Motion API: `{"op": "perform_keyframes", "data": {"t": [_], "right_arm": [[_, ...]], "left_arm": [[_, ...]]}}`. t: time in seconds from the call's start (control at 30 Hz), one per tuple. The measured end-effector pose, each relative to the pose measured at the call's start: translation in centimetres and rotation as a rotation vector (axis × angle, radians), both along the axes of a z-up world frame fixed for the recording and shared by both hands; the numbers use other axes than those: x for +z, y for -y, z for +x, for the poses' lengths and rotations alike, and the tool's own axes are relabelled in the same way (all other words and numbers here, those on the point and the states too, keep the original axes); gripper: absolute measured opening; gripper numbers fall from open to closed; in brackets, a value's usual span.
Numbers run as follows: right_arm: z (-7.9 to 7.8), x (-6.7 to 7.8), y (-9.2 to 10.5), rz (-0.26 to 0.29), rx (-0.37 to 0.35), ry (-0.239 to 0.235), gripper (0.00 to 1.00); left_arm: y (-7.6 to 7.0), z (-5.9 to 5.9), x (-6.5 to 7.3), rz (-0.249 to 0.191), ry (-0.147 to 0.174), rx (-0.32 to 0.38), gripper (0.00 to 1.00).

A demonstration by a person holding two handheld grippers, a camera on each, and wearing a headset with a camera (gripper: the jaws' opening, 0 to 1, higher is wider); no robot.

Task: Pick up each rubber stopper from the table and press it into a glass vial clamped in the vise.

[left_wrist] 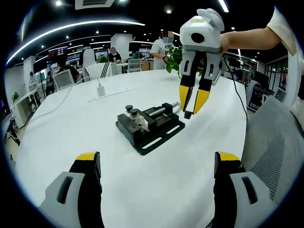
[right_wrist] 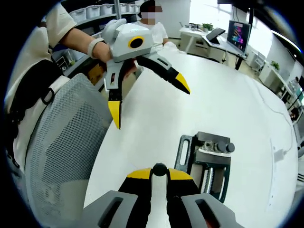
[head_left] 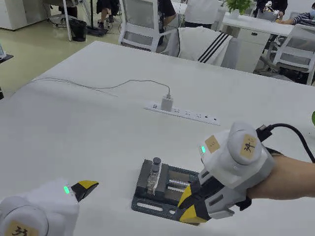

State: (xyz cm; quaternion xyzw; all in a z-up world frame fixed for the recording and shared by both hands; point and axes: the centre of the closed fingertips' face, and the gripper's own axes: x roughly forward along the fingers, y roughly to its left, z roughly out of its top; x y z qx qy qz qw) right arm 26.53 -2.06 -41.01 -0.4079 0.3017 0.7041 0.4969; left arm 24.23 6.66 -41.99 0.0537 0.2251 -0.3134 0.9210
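Note:
A black vise (head_left: 147, 200) sits on the white table (head_left: 74, 128) and clamps two glass vials (head_left: 154, 176) with dark stoppers on top. In the left gripper view the same vise (left_wrist: 156, 133) lies ahead, with the stoppered vials (left_wrist: 133, 116) at its near end. My right gripper (head_left: 187, 206) hovers just right of the vise. Its jaws are shut on a small dark rubber stopper (right_wrist: 159, 168) at the tips of the right gripper (right_wrist: 159, 175). My left gripper (left_wrist: 157, 159) is open and holds nothing, low at the table's near left.
A white power strip (head_left: 189, 114) with a plugged charger (head_left: 167, 103) and a cable lies at the table's middle. A grey mesh chair (right_wrist: 61, 142) stands at the near edge. Office chairs, one with a jacket (head_left: 204, 44), stand behind the table.

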Motion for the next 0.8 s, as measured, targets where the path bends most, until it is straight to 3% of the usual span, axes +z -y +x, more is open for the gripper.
{"op": "perform_keyframes", "data": {"t": [0.27,0.33,0.5,0.8], "right_arm": [[2.9,1.4,-2.0,-0.033,0.083,0.071,0.06],[3.9,1.4,-2.1,-0.068,0.141,0.117,0.06],[5.6,1.7,-2.8,-0.112,0.200,0.173,0.06],[5.9,0.7,-4.4,-0.162,0.326,0.218,0.05]], "left_arm": [[-0.2,0.0,0.3,-0.006,0.007,0.011,0.99],[-0.2,-0.1,0.3,-0.008,0.005,0.012,0.99],[-0.2,-0.2,0.5,-0.008,0.005,0.007,0.99],[-0.3,-0.4,0.2,-0.009,-0.012,0.006,0.99]]}}
